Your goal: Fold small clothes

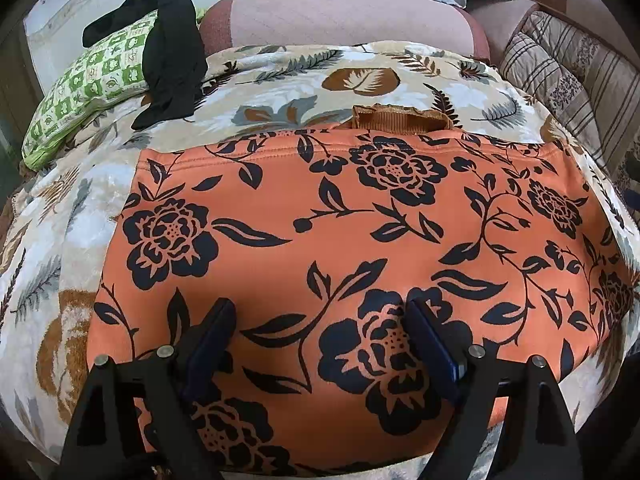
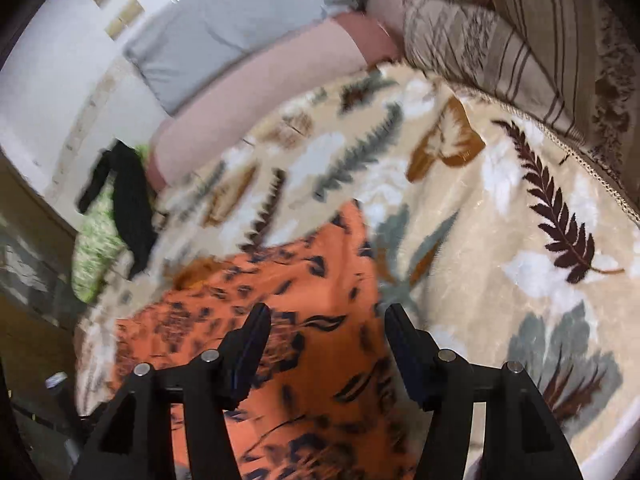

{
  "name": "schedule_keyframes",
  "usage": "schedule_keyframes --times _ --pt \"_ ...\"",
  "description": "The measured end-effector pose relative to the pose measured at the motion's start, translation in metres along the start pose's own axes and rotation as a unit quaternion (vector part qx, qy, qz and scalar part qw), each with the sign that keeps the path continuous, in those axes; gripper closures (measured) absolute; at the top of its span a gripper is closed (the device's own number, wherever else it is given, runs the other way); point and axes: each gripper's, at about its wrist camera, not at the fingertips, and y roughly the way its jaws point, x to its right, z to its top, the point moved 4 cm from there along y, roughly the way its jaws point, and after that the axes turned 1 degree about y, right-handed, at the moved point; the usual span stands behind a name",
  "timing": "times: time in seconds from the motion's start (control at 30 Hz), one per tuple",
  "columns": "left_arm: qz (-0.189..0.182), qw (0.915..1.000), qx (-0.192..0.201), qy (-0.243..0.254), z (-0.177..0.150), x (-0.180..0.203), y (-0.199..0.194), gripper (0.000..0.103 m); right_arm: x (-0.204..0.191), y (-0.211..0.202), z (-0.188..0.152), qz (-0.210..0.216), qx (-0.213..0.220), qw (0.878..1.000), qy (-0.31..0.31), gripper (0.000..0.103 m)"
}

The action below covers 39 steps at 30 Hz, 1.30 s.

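An orange garment with a black flower print (image 1: pixel 360 240) lies folded flat on a leaf-patterned blanket (image 1: pixel 280 80). A ribbed orange-brown cuff (image 1: pixel 400 118) pokes out at its far edge. My left gripper (image 1: pixel 322 312) stands open just over the garment's near part, nothing between its fingers. In the blurred right wrist view the same garment (image 2: pixel 312 320) lies under and to the left of my right gripper (image 2: pixel 328 320). That gripper is open over the garment's right edge, and its fingers hold nothing.
A green checked pillow (image 1: pixel 92 80) with black clothing (image 1: pixel 172 52) draped over it lies at the far left. A pink cushion (image 1: pixel 340 20) and a grey pillow (image 2: pixel 224 28) line the back. A striped brown quilt (image 1: pixel 580 92) runs along the right.
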Motion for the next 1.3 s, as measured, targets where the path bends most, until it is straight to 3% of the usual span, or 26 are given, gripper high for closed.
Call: schedule_keyframes --times 0.03,0.13,0.17,0.2,0.23,0.27,0.37,0.4,0.43,0.47,0.5,0.57,0.63,0.7,0.8,0.93,1.0,1.13,1.3 --pt "0.0 1.0 0.0 -0.001 0.0 0.0 0.0 0.016 -0.006 -0.001 -0.005 0.019 -0.006 1.0 -0.002 0.04" --pt "0.001 1.0 -0.004 -0.002 0.0 0.0 0.0 0.016 -0.005 0.027 -0.026 0.085 -0.096 0.992 0.013 0.035" --pt "-0.001 1.0 -0.006 -0.002 0.0 0.0 0.0 0.016 0.008 0.045 -0.032 0.072 -0.122 0.99 0.029 0.035" --pt "-0.001 1.0 -0.009 -0.002 0.0 0.0 -0.001 0.016 0.029 0.056 -0.035 0.048 -0.131 0.988 0.065 0.047" --pt "-0.002 0.9999 -0.011 0.0 0.0 -0.001 -0.004 0.016 0.04 0.056 -0.034 0.054 -0.123 0.985 0.104 0.056" --pt "-0.003 1.0 -0.008 0.0 0.0 -0.002 -0.008 0.016 0.043 0.046 -0.03 0.074 -0.107 0.982 0.137 0.057" --pt "-0.008 0.9999 -0.001 -0.01 0.0 -0.004 -0.011 0.016 0.02 0.014 -0.026 0.096 -0.066 0.989 0.086 0.035" --pt "-0.01 0.9998 -0.007 -0.013 -0.001 -0.003 -0.008 0.016 0.017 0.013 -0.029 0.101 -0.066 0.99 0.077 0.025" --pt "-0.009 0.9998 -0.015 -0.013 -0.002 -0.002 -0.005 0.016 0.019 0.019 -0.035 0.094 -0.081 0.99 0.068 0.022" --pt "-0.005 0.9998 -0.019 -0.01 -0.004 -0.001 -0.004 0.016 0.036 0.032 -0.045 0.054 -0.109 0.989 0.086 0.022" --pt "-0.003 0.9998 -0.019 -0.004 -0.005 0.0 -0.007 0.016 0.047 0.033 -0.049 0.059 -0.105 0.984 0.128 0.03" --pt "-0.006 0.9999 -0.009 -0.001 -0.006 0.0 -0.016 0.016 0.052 0.01 -0.047 0.082 -0.069 0.979 0.173 0.031" --pt "-0.005 1.0 -0.003 -0.007 -0.004 -0.002 -0.022 0.016 0.039 -0.022 -0.045 0.09 -0.041 0.984 0.151 0.03" --pt "-0.008 0.9998 0.001 -0.016 -0.003 -0.004 -0.025 0.016 0.029 -0.041 -0.058 0.119 -0.037 0.979 0.16 0.029" --pt "-0.012 0.9997 -0.001 -0.022 -0.005 -0.002 -0.026 0.016 0.02 -0.034 -0.097 0.146 -0.074 0.968 0.192 0.027" --pt "-0.007 1.0 0.003 -0.003 -0.008 0.006 -0.033 0.016 0.031 -0.006 -0.148 0.139 -0.12 0.949 0.256 0.027" --pt "-0.005 0.9999 0.009 -0.004 -0.007 0.008 -0.038 0.016 0.039 -0.004 -0.148 0.15 -0.104 0.941 0.284 0.027" --pt "-0.006 0.9998 0.011 -0.013 -0.004 0.007 -0.042 0.016 0.048 -0.007 -0.128 0.14 -0.066 0.943 0.294 0.027" --pt "-0.001 0.9999 0.014 -0.004 -0.005 0.01 -0.044 0.016 0.058 0.001 -0.125 0.142 -0.063 0.932 0.326 0.027"
